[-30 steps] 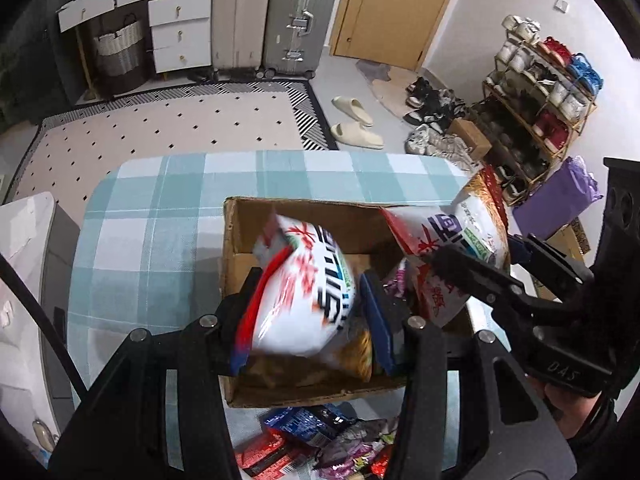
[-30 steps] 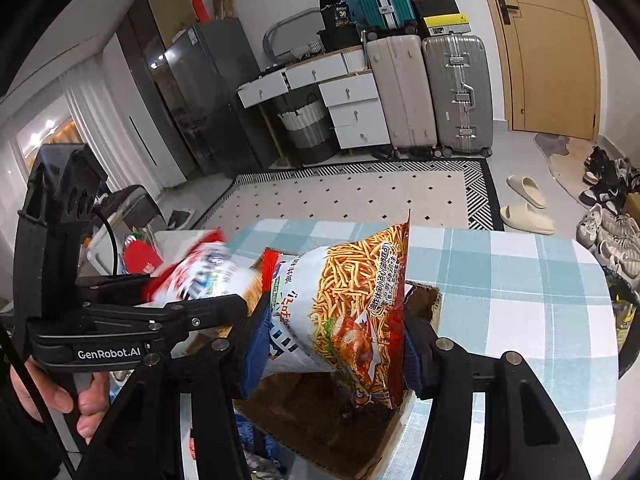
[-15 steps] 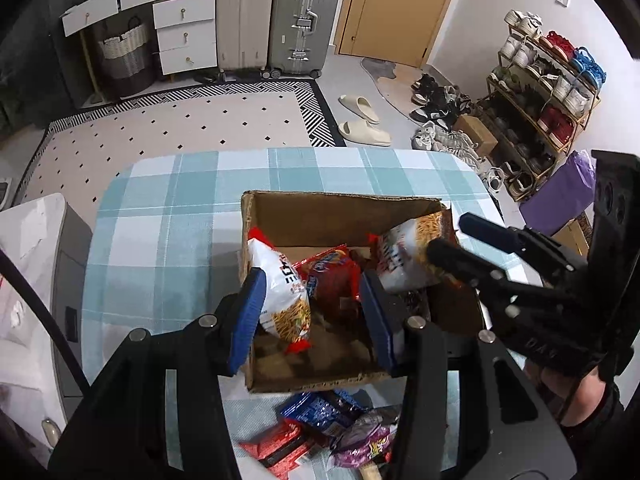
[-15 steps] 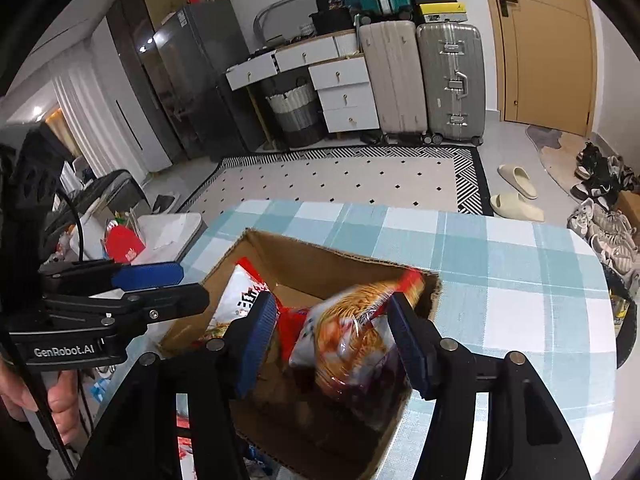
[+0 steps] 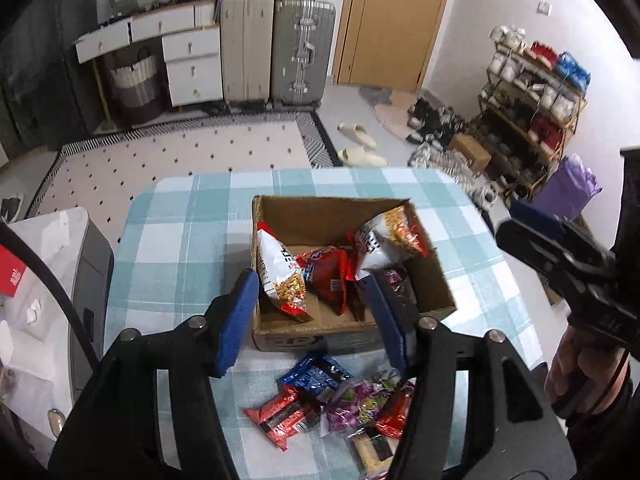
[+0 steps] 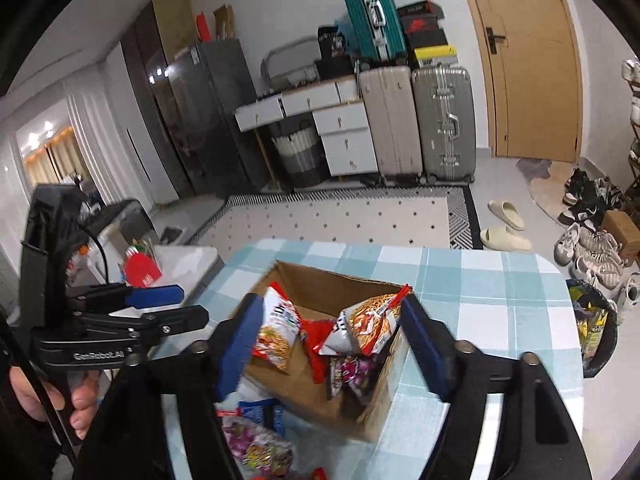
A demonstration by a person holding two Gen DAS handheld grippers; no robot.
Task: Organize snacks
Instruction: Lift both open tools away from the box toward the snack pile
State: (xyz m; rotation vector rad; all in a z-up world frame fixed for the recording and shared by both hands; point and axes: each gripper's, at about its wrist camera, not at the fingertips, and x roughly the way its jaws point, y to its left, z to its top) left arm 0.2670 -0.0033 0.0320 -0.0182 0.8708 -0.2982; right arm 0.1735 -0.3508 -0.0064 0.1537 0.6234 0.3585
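Note:
An open cardboard box (image 5: 320,210) stands on the checked tablecloth and also shows in the right wrist view (image 6: 316,280). Inside it lean a white-and-red noodle snack bag (image 5: 280,272), a red packet (image 5: 326,276) and another noodle snack bag (image 5: 390,240); the latter also shows in the right wrist view (image 6: 368,320). Several small packets (image 5: 332,400) lie on the cloth in front of the box. My left gripper (image 5: 312,316) is open and empty above the box's near edge. My right gripper (image 6: 332,344) is open and empty over the box.
The table (image 5: 180,240) has a teal checked cloth. A grey side unit (image 5: 60,272) stands left of it. A bin with wrappers (image 6: 592,320) stands to the right. Suitcases (image 5: 280,48), drawers, slippers and a shoe rack (image 5: 532,100) lie beyond.
Both grippers let go of their snack bags, which dropped into the box. Both have since pulled back and up, jaws open.

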